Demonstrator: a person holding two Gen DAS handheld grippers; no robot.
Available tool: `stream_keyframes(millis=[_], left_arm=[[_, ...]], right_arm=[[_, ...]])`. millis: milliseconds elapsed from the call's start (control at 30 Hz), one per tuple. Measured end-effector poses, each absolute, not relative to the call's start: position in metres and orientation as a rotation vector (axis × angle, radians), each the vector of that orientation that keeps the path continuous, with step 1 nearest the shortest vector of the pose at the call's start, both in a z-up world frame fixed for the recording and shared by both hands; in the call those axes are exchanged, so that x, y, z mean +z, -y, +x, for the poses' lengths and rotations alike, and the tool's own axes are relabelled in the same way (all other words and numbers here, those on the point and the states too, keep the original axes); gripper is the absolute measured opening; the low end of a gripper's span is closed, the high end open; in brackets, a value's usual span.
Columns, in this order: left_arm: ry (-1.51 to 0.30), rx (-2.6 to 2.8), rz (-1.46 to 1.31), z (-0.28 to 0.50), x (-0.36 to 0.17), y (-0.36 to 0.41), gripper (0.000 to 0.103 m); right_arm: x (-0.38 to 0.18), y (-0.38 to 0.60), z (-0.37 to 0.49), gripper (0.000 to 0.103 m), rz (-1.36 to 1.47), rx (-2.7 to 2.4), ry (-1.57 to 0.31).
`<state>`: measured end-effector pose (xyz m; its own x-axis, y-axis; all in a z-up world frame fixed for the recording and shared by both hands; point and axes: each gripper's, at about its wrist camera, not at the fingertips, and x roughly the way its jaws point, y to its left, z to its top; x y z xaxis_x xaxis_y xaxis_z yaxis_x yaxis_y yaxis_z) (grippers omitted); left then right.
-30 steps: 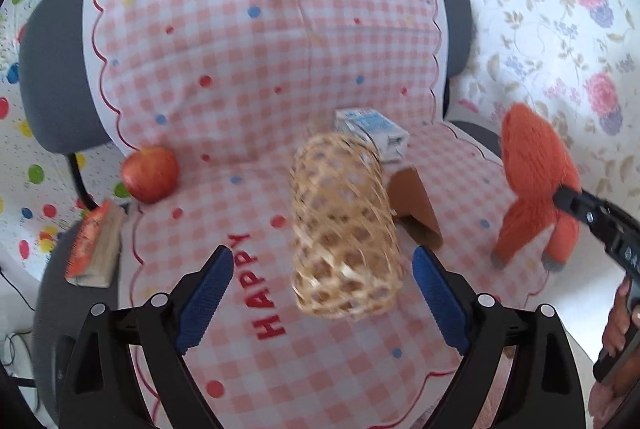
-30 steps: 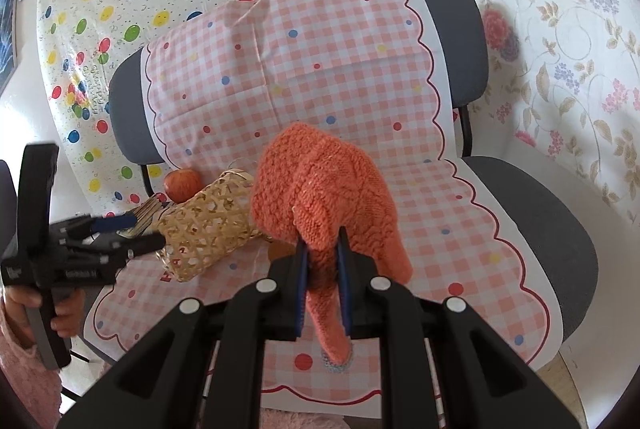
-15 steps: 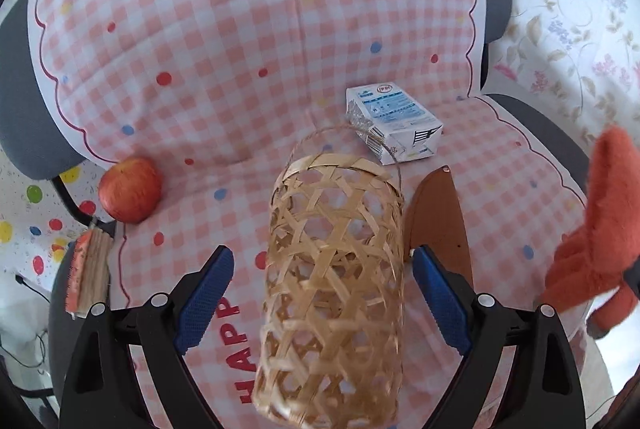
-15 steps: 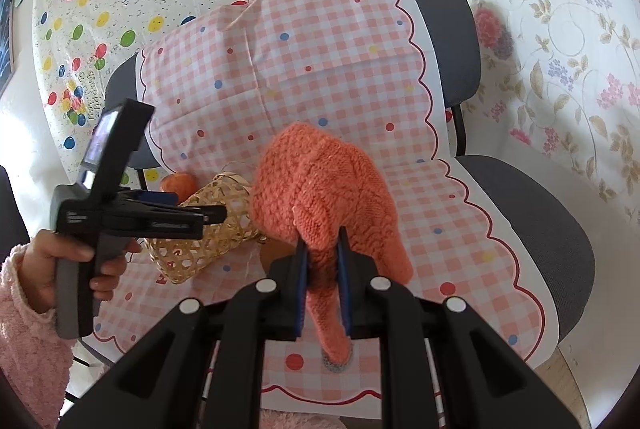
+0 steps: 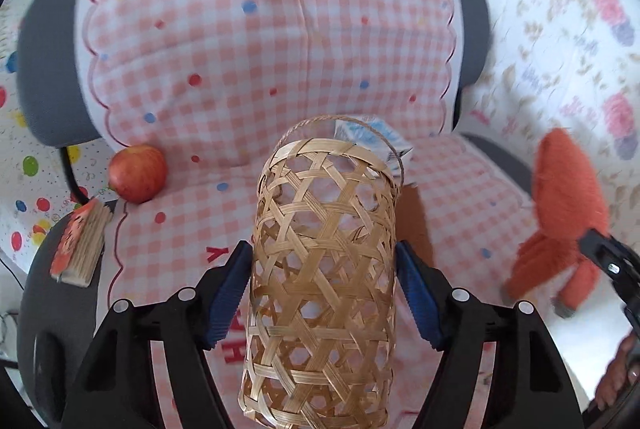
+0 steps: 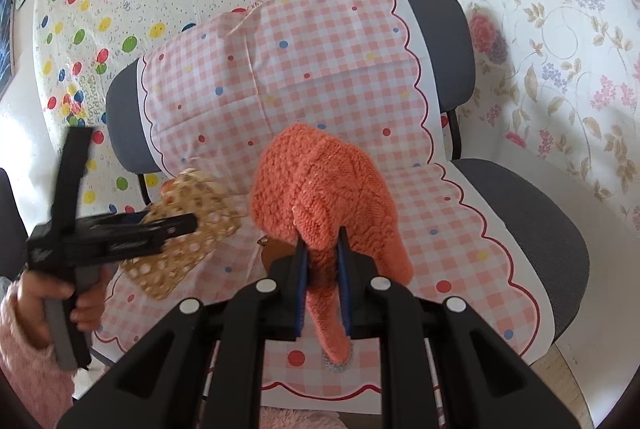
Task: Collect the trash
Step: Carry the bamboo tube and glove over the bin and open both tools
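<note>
A woven bamboo basket [image 5: 320, 269] lies on its side on the pink checked cloth [image 5: 280, 69] over the chair seat. My left gripper [image 5: 322, 269] straddles it, its jaws closing, and both blue pads [image 5: 230, 289] touch the basket's sides. The right wrist view shows the same basket [image 6: 188, 229] with the left gripper [image 6: 172, 225] on it. My right gripper [image 6: 322, 257] is shut on an orange knitted toy [image 6: 320, 185], which hangs above the seat at the right [image 5: 568, 197]. A small blue-and-white carton [image 5: 360, 131] lies behind the basket, partly hidden.
A red apple [image 5: 138, 173] rests where the seat meets the backrest at the left. A small book [image 5: 80, 245] lies on the grey chair edge. A brown flat piece [image 5: 416, 213] lies right of the basket. Papered walls stand behind.
My left gripper came in over the basket and its jaws narrowed until the pads met the basket's sides. The right gripper kept still with the orange toy.
</note>
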<state>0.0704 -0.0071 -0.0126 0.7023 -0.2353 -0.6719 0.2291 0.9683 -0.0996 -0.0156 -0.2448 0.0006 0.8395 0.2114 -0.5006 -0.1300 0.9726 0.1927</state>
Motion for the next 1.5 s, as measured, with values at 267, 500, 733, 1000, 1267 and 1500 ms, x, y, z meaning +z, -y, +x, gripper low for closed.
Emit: stream_keyframes(millis=[267, 500, 733, 1000, 1267, 1500], left_arm=[[-0.600, -0.344, 0.000, -0.001, 0.003, 0.045, 0.072], [-0.571, -0.553, 0.014, -0.049, -0.011, 0.105, 0.073], [-0.650, -0.732, 0.100, -0.079, -0.035, 0.177, 0.073], [-0.703, -0.842, 0.151, -0.097, -0.063, 0.228, 0.073], [-0.746, -0.862, 0.171, -0.092, -0.075, 0.251, 0.084], [-0.748, -0.843, 0.164, -0.089, -0.074, 0.248, 0.087]], right_arm=[[0.006, 0.256, -0.060, 0.013, 0.155, 0.123, -0.532], [-0.003, 0.293, -0.127, 0.013, 0.172, -0.036, -0.554], [-0.024, 0.333, -0.192, 0.013, 0.215, -0.213, -0.622], [-0.053, 0.368, -0.227, 0.013, 0.294, -0.312, -0.675], [-0.067, 0.392, -0.229, 0.023, 0.372, -0.321, -0.684], [-0.065, 0.395, -0.228, 0.041, 0.367, -0.329, -0.674]])
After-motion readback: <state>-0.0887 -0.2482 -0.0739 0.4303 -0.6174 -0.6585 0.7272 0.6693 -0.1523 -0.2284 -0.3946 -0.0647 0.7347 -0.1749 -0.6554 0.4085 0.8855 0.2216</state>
